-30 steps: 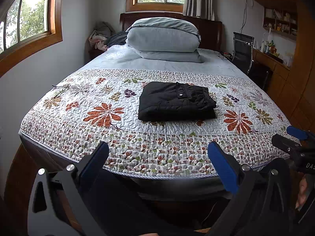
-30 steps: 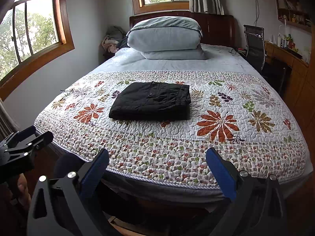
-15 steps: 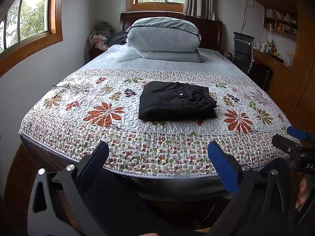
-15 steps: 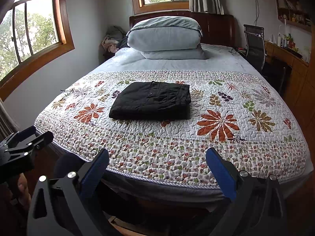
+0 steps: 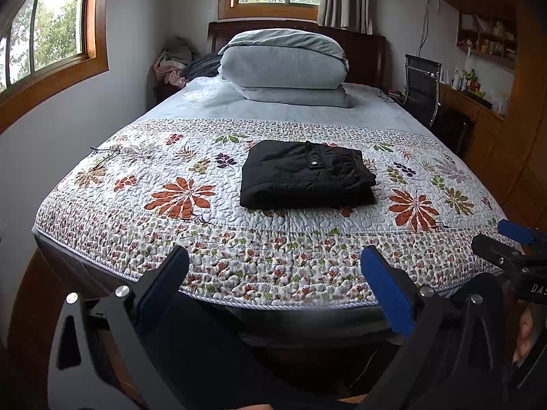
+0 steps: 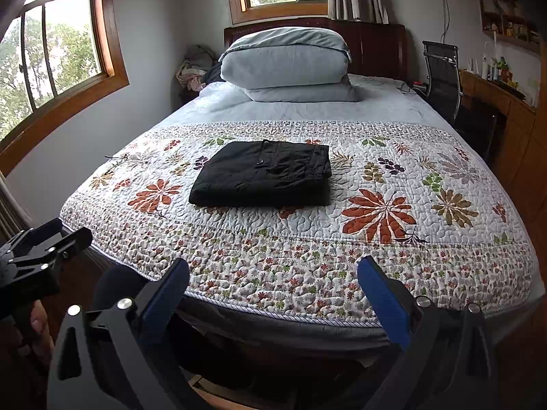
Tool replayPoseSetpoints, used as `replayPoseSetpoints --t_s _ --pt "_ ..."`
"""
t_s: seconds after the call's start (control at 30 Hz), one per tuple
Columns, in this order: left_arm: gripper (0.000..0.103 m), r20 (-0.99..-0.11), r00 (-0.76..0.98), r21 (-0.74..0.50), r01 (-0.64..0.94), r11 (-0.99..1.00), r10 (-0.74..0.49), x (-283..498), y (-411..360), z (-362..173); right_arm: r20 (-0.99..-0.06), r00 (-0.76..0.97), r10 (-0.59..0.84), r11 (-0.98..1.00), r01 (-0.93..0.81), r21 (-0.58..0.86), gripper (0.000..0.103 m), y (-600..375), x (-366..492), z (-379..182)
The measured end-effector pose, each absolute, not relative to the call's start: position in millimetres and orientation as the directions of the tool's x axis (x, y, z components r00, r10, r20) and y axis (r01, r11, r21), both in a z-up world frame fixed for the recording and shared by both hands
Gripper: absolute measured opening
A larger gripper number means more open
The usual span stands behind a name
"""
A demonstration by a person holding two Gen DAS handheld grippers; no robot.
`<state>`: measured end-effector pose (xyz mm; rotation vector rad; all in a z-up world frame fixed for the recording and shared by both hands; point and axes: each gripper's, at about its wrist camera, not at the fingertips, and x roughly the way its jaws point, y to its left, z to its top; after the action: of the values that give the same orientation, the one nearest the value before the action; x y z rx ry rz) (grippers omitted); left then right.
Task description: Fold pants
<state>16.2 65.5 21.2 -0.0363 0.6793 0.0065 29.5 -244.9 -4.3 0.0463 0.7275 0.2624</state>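
1. The black pants (image 5: pixel 306 174) are lying folded into a compact rectangle on the floral quilt (image 5: pixel 191 225), about midway across the bed and well short of the stacked grey pillows (image 5: pixel 283 65).
2. A button on the waistband is facing up, near the top of the bundle.
3. The left gripper (image 5: pixel 273 280) is hovering off the foot of the bed, its blue-padded jaws spread wide and holding nothing.
4. The right gripper (image 6: pixel 271 282) is hanging beside it, jaws likewise spread apart and empty, well away from the pants.
5. The only writing showing is white lettering, "DAS", on the right gripper's black body at the left view's right edge; the remainder is running out of frame.
6. A black office chair (image 6: pixel 442 75) is standing beside the wooden desk (image 6: pixel 495 102) on the right.
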Motion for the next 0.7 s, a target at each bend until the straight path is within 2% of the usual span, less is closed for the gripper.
replayPoseSetpoints --t_s 0.7 --pt "0.100 -0.629 0.777 -0.032 -0.018 0.999 -0.006 15.8 65.9 21.5 -0.653 0.715 0.250 0.967 -0.220 0.130 0.099 -243.7 29.4 -6.0"
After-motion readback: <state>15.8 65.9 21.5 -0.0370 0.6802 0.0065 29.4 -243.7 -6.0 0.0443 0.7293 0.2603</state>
